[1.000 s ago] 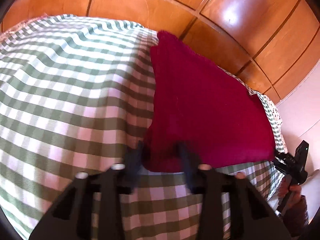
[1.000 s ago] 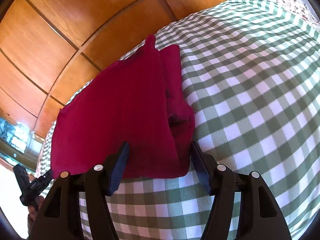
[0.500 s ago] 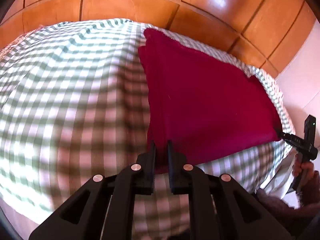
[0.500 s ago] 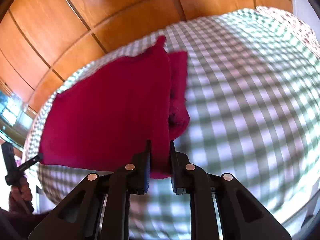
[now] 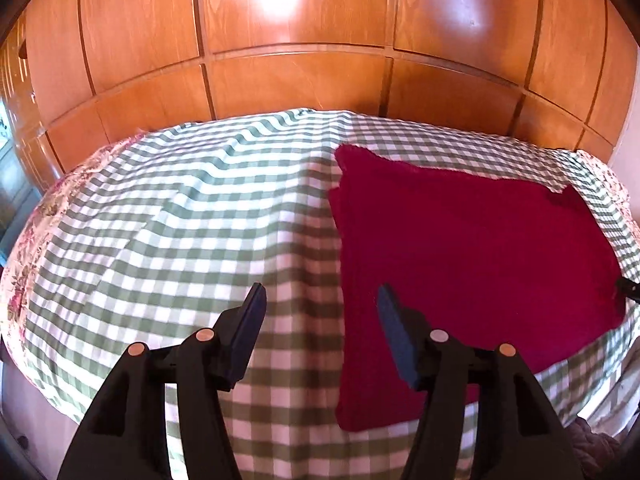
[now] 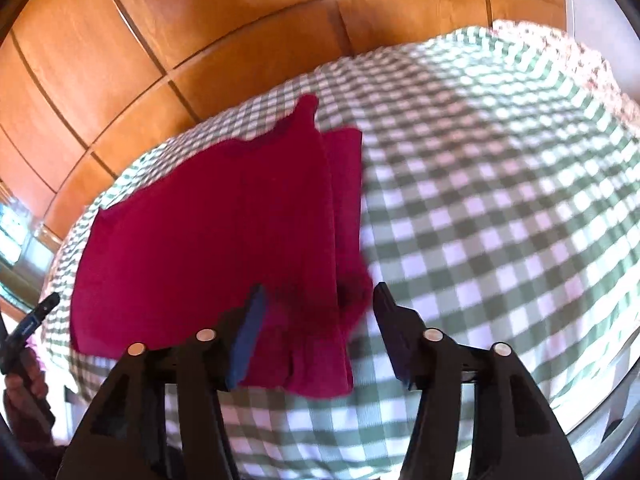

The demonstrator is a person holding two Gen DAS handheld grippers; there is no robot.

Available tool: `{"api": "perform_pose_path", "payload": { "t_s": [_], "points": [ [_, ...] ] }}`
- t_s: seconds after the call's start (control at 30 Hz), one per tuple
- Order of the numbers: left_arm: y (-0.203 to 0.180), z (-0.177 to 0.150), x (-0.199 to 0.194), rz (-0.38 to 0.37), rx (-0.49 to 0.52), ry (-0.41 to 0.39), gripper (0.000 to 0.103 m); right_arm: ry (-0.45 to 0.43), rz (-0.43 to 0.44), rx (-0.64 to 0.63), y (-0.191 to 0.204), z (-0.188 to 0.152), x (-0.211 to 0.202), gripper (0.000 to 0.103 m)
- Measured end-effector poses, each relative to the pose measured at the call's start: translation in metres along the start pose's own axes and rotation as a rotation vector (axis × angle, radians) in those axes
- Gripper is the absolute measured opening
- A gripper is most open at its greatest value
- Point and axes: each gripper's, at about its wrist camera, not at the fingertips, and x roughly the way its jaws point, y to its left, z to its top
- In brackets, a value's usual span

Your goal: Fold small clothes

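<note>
The red garment [image 5: 460,248] is lying flat on the checked bedcover [image 5: 192,216], toward its right half in the left wrist view, with one side strip [image 6: 344,184] already doubled under or beside the main panel in the right wrist view. Its near edge is sitting close to the front edge of the bed, I judge so that both tongs can reach its two near corners.

I am reading the left gripper [image 5: 320,320] as apart, with its jaws having just been opening; nothing is pinched between them, and the garment's left edge is only showing below the gap. The right gripper [image 6: 316,316] is also apart, likewise just opened. The garment's bunched near-right corner is lying in the gap, but the pads are not pressing it.

Both tongs are hanging above the cloth and pointing steeply down at it. I take this as a release after pulling the near edge, before the next fold.

Behind the bed a wooden panelled wall [image 5: 300,60] is filling the background.
</note>
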Motion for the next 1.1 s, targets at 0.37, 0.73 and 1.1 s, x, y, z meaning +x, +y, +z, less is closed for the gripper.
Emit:
{"api": "perform_pose_path", "payload": {
  "t_s": [0.37, 0.73, 1.1],
  "points": [
    [0.007, 0.011, 0.019, 0.064, 0.006, 0.012, 0.058, -0.051, 0.001, -0.031, 0.029, 0.045, 0.019, 0.055],
    [0.003, 0.018, 0.041, 0.046, 0.017, 0.046, 0.058, -0.022, -0.004, -0.018, 0.035, 0.041, 0.039, 0.055],
    [0.002, 0.019, 0.092, -0.082, -0.077, 0.166, 0.007, -0.065, -0.039, -0.023, 0.029, 0.063, 0.026, 0.055]
  ]
}}
